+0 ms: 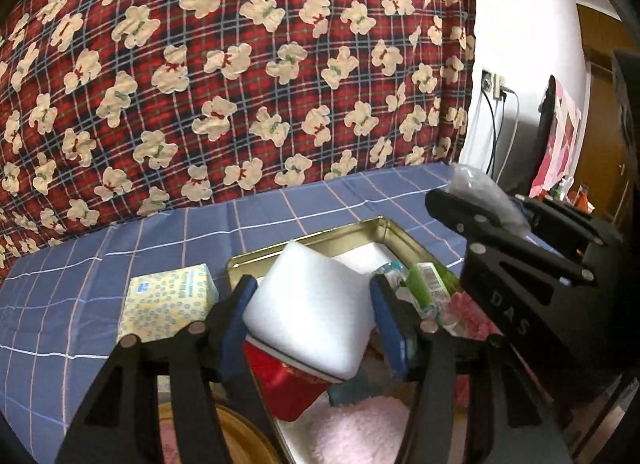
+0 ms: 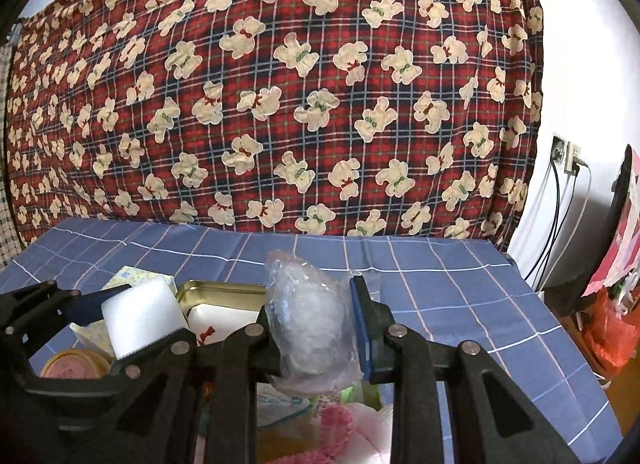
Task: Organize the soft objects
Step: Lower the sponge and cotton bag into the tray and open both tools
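Observation:
My left gripper (image 1: pixel 312 320) is shut on a white foam sponge block (image 1: pixel 312 308) and holds it above a gold tin tray (image 1: pixel 394 234). The block also shows at the left of the right wrist view (image 2: pixel 140 314). My right gripper (image 2: pixel 316 328) is shut on a crumpled clear plastic bag (image 2: pixel 308 320), held above the tray (image 2: pixel 216 292). The bag (image 1: pixel 480 192) and right gripper (image 1: pixel 492 216) show at the right of the left wrist view. In the tray lie a pink fluffy cloth (image 1: pixel 360 428), a red box (image 1: pixel 288 384) and small packets (image 1: pixel 428 284).
A yellow patterned tissue pack (image 1: pixel 168 304) lies left of the tray on the blue checked sheet (image 1: pixel 80 284). A big red plaid quilt with bears (image 2: pixel 280 84) stands behind. A round tin lid (image 2: pixel 72 362) sits at the left. A wall socket with cables (image 2: pixel 568 160) is at the right.

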